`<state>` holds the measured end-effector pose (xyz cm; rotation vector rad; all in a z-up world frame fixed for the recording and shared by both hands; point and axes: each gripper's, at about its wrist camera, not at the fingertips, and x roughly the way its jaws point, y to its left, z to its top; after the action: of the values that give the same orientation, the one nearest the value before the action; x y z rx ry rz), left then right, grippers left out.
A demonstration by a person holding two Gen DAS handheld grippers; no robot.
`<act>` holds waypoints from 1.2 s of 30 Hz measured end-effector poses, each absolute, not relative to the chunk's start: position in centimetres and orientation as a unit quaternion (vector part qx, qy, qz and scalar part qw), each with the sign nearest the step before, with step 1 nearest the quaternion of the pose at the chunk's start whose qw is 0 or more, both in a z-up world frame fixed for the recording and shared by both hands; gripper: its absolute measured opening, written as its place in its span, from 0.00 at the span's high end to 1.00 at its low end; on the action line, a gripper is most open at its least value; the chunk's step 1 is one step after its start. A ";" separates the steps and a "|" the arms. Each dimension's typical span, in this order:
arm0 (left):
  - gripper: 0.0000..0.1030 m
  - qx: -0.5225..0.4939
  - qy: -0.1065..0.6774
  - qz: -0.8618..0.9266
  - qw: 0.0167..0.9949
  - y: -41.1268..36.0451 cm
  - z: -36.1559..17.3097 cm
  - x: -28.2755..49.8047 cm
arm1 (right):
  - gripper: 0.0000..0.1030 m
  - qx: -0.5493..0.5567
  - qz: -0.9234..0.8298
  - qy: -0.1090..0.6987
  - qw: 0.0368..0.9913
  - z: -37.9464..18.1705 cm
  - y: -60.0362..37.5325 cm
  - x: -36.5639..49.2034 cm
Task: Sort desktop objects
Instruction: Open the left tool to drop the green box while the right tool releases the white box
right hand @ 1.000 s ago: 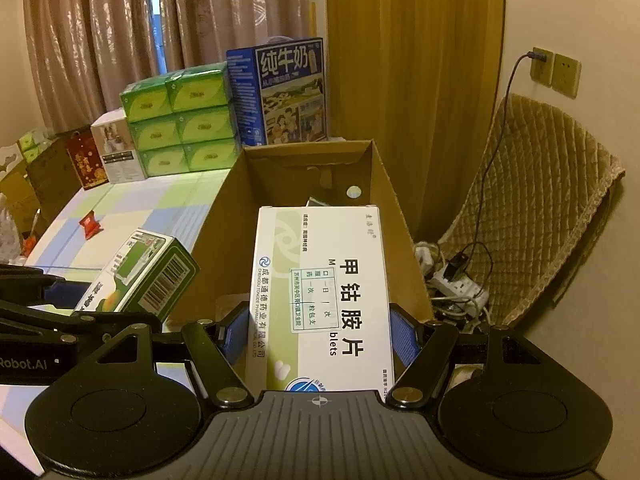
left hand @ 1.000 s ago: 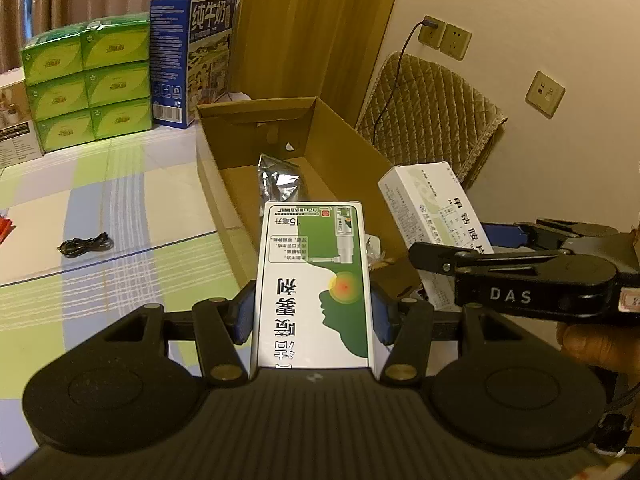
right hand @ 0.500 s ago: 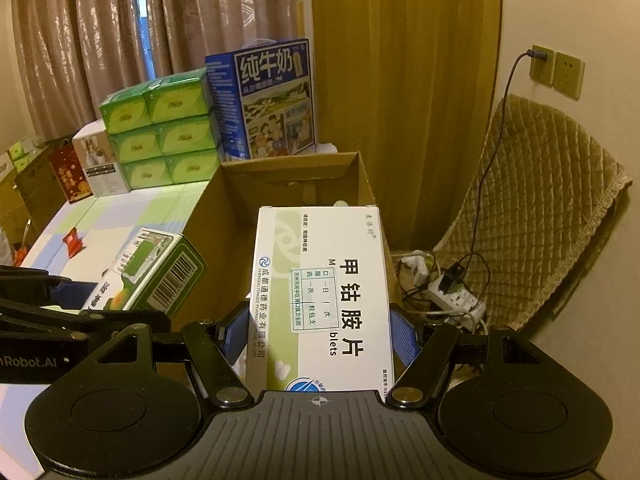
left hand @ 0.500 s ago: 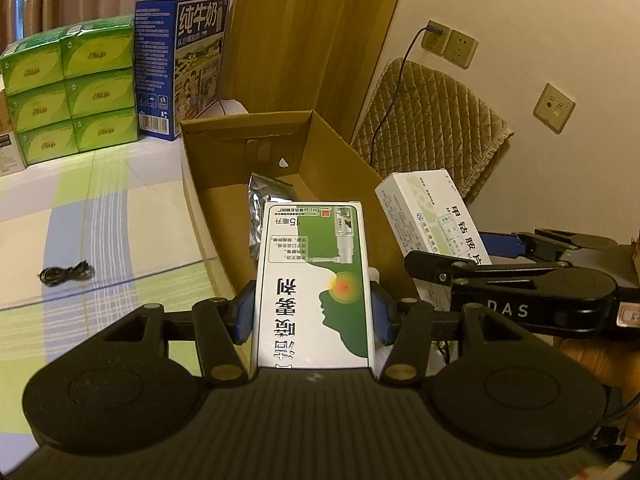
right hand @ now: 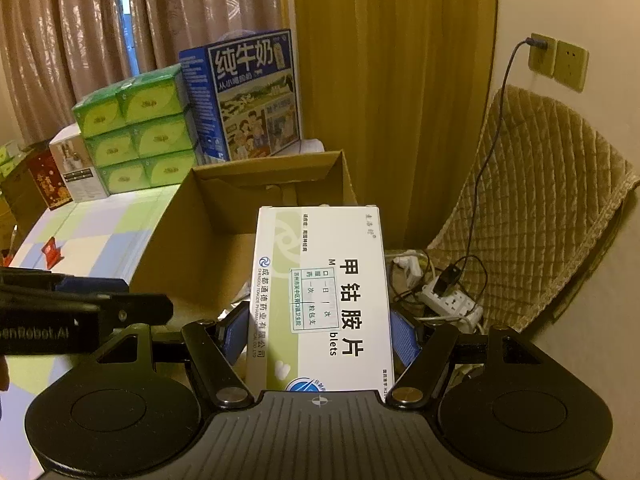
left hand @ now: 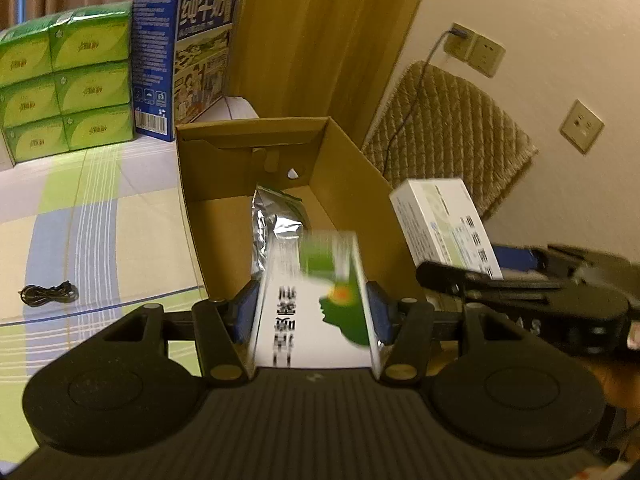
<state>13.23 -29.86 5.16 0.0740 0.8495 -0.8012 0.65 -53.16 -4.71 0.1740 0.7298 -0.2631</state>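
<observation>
My left gripper (left hand: pixel 310 312) is shut on a green-and-white medicine box (left hand: pixel 312 320). That box is blurred, and its far end dips toward the open cardboard carton (left hand: pixel 352 184). A silver foil pouch (left hand: pixel 276 216) lies inside the carton. My right gripper (right hand: pixel 318 332) is shut on a white medicine box (right hand: pixel 320 280) with black characters, held over the carton's (right hand: pixel 192 240) right side. The white box (left hand: pixel 440 220) also shows at the right of the left wrist view. One of the left gripper's fingers (right hand: pixel 120 308) crosses the left edge of the right wrist view.
Green tissue packs (left hand: pixel 72 80) and a blue milk case (left hand: pixel 188 52) stand behind the carton. A black cable (left hand: pixel 48 294) lies on the checked cloth to the left. Right of the carton are a quilted chair (right hand: pixel 540 220) and a power strip (right hand: pixel 448 300) with cords.
Both grippers have moved closer to the carton, which now looks larger. The green-and-white box has tipped forward and blurred. It no longer shows in the right wrist view.
</observation>
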 end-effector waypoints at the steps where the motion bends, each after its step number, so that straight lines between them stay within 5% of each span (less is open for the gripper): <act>1: 0.52 0.030 0.403 -0.376 0.834 -29.9 5.1 13.5 | 0.34 0.085 -0.128 0.356 0.922 -4.8 -53.1 0.7; 12: 0.50 0.022 0.401 -0.367 0.839 -27.3 4.8 13.6 | 0.34 0.113 -0.100 0.360 0.920 -5.1 -52.4 1.7; 30: 0.34 0.006 0.381 -0.333 0.863 -20.8 6.2 10.9 | 0.07 0.161 -0.105 0.323 0.927 -3.6 -49.3 -4.2; 36: 0.21 0.009 0.376 -0.311 0.873 -17.8 6.2 9.0 | 0.02 0.152 -0.107 0.324 0.928 -4.0 -46.5 -7.1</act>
<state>8.99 -17.79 6.15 0.0184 0.7852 -0.6507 -7.07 -46.47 -4.01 0.3107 0.6646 -0.2188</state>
